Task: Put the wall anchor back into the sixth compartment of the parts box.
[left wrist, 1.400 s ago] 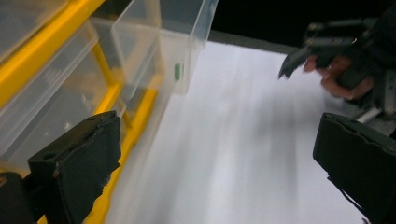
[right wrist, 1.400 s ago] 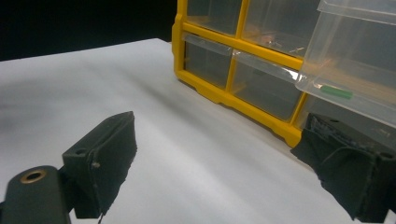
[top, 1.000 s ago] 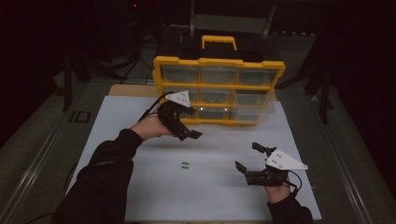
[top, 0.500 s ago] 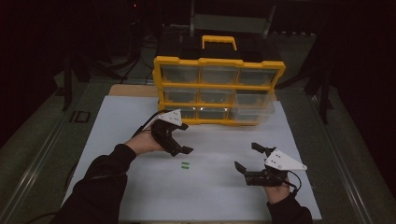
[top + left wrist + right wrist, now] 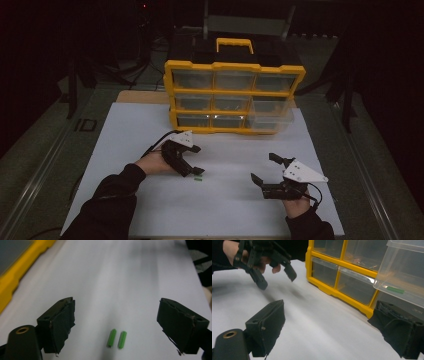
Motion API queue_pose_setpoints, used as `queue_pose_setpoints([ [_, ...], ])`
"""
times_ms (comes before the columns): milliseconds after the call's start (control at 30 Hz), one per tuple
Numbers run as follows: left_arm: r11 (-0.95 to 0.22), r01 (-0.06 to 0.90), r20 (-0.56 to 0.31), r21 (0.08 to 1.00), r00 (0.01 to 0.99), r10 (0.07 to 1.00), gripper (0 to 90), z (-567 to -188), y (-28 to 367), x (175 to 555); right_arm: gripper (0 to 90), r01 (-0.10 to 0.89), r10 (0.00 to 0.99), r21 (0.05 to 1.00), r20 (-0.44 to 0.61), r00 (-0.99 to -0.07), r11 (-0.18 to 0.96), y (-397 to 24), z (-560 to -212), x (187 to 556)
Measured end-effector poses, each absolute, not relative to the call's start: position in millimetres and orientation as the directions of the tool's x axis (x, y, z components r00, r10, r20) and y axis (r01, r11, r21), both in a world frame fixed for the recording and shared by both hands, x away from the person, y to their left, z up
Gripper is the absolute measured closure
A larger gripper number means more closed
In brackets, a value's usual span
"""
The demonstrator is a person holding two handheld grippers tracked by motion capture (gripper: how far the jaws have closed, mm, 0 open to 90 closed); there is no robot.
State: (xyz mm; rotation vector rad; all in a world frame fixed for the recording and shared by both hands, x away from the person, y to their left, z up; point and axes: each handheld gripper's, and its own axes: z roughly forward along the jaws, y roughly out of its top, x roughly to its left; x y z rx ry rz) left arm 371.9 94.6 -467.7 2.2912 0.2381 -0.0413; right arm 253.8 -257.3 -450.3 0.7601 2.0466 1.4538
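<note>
Two small green ribbed plugs lie side by side on the white mat. In the left gripper view the plugs sit low between the jaws, untouched. My left gripper hangs just above them, pointing down; its jaws have just been closing a little but still stand wide, so it is open. My right gripper rests open at the mat's right, nothing between its jaws. The right gripper view also catches the left gripper held in a hand.
A yellow drawer organizer with clear drawers stands at the mat's far edge. Its lower right drawer is pulled out; a green piece lies inside that drawer. Dark floor surrounds the table.
The left hand has come down and toward the near side, from in front of the organizer to just over the green plugs. The right gripper has stayed put.
</note>
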Motion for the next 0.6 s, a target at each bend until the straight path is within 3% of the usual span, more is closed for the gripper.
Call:
queue_pose_setpoints([
  [300,-0.689,0.168,-0.096,0.705,0.985,0.143,31.1,-492,95,371,10.7,0.154,0.699,0.951,-0.082,-0.711,0.268,-257,-451,254],
  [600,-0.711,0.172,-0.106,0.682,0.985,0.137,55.2,-505,93,374,10.7,0.152,0.699,0.951,-0.084,-0.710,0.269,-258,-451,254],
])
